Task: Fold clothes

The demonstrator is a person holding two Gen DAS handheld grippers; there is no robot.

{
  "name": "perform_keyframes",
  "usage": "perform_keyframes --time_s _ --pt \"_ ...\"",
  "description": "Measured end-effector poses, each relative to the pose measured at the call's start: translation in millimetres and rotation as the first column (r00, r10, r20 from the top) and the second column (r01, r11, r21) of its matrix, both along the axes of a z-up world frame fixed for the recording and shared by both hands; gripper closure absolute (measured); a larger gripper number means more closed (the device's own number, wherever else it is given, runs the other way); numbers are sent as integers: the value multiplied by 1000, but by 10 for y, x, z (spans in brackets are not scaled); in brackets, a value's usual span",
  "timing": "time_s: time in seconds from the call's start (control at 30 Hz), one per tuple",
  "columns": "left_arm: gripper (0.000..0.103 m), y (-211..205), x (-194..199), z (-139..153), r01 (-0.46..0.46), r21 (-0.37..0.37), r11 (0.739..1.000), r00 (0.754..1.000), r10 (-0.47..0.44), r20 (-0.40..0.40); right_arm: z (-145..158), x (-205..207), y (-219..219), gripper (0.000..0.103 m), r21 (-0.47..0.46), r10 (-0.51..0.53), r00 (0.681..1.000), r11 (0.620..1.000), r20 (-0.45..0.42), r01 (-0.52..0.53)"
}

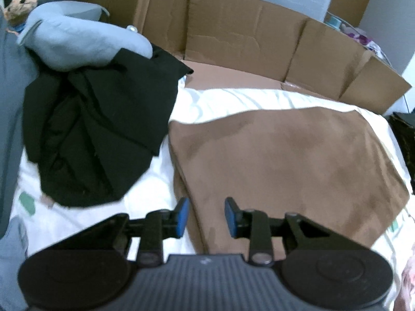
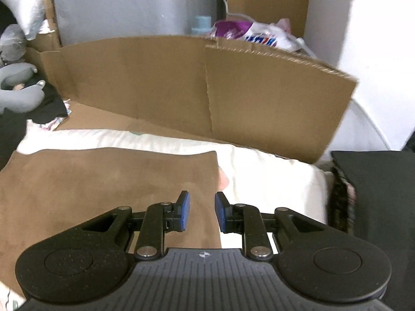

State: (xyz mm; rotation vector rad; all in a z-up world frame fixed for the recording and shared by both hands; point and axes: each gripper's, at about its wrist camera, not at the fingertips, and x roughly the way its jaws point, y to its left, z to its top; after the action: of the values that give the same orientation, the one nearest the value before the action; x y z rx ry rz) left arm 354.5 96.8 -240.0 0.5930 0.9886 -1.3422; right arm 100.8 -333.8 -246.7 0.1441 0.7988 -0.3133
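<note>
We see left gripper [image 1: 205, 217] above brown cloth [image 1: 285, 160], jaws apart, nothing between blue pads [image 1: 182, 216]. Right gripper [image 2: 201, 212] likewise parted and empty, over same cloth's right edge. We find brown cloth folded flat on white bedding [image 1: 233, 101], right edge short of bed's right side. Black garment [image 1: 98, 134] heaped at bed's left side, touching cloth's left edge; grey plush toy [image 1: 77, 44] lies on its far end. Cardboard wall [image 2: 181, 83] stands along bed's far edge.
</note>
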Motion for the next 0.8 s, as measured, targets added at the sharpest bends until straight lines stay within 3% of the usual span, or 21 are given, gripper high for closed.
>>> perform_keyframes --time_s 0.17,0.3,0.4,0.47,0.8 --pt "63 297 -111 40 32 41 999 999 -31 -20 119 -456 103 71 7 -39 999 999 2 39" --pt "63 535 -187 -28 50 95 994 997 -44 -59 10 -788 258 71 -10 -69 997 998 -17 69" --pt "64 651 -285 -136 92 131 987 994 -83 -75 -133 -943 260 71 43 -127 992 991 -25 128" --pt "64 703 -350 -206 131 151 980 990 -121 -72 -233 -989 219 71 93 -156 987 983 -30 158" --pt "63 762 -467 -522 182 220 958 983 -169 -77 -565 -1036 239 71 141 -208 973 965 -103 222"
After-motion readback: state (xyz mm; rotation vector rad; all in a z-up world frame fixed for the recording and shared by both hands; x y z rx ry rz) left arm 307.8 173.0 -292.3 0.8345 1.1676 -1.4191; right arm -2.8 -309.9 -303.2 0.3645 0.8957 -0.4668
